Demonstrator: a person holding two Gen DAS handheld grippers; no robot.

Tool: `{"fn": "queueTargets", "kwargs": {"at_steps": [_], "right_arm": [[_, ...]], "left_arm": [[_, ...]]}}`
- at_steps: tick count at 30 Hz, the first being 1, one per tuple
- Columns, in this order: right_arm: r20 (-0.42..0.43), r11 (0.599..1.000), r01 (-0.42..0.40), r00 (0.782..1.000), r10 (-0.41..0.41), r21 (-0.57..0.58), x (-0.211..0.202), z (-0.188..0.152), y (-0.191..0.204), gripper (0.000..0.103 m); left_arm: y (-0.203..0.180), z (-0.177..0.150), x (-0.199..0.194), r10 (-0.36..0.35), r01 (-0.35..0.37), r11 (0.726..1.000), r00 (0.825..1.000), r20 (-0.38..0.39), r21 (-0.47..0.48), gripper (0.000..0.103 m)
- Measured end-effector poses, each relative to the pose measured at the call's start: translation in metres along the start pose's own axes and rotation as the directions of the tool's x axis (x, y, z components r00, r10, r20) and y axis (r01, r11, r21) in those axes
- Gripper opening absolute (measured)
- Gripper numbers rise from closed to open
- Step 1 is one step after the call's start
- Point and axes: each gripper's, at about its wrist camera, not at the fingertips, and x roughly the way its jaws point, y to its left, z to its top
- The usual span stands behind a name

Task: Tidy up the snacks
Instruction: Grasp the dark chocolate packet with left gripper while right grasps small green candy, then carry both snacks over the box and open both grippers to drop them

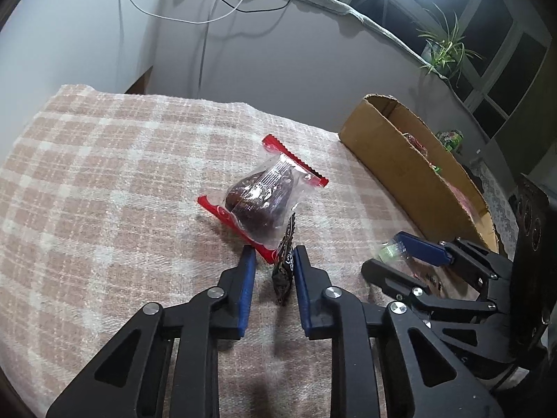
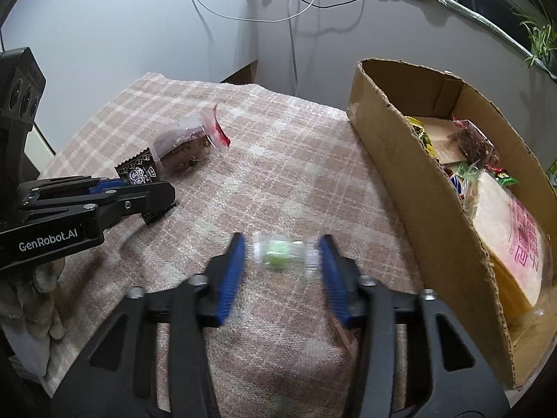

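small black printed snack sachet (image 1: 283,261) stands on edge on the pink plaid cloth (image 1: 104,181), between the left gripper (image 1: 273,256) fingers, touching only the right finger; not yet clamped. green candy in clear wrapper (image 2: 278,252) lies between the unclenched right gripper (image 2: 282,252) fingers. clear red-edged pastry packet (image 1: 259,196) beyond; open cardboard box (image 2: 417,181) of snacks at right.
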Motion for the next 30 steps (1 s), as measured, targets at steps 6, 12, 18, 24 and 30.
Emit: {"fn": "queueTargets", "kwargs": {"at_steps": [6,12,18,24,30], "right_arm": [[0.007,0.999,-0.028,1.000,0.028,0.014,-0.003,-0.003,-0.004,0.029],[0.014,0.999,-0.040,0.999,0.040,0.026,-0.009,-0.006,-0.006,0.029],[0.023,0.999,-0.041,0.999,0.041,0.027,-0.019,-0.013,-0.007,0.029],[0.049,0.998,-0.048,0.998,0.046,0.035,-0.034,-0.015,-0.010,0.029],[0.081,0.997,-0.061,0.995,0.057,0.041,-0.053,-0.018,-0.010,0.029]], "left_arm": [[0.000,-0.004,-0.005,0.004,-0.004,1.000,1.000,0.007,0.007,0.013],[0.001,-0.010,-0.013,0.008,-0.008,1.000,1.000,0.017,0.019,0.010],[0.004,-0.017,-0.016,0.012,-0.012,1.000,1.000,0.006,0.028,0.010],[-0.002,-0.021,-0.026,0.020,-0.021,0.999,1.000,0.023,0.050,0.009],[-0.007,-0.024,-0.040,0.018,-0.021,0.998,0.999,0.049,0.055,0.009]]}}
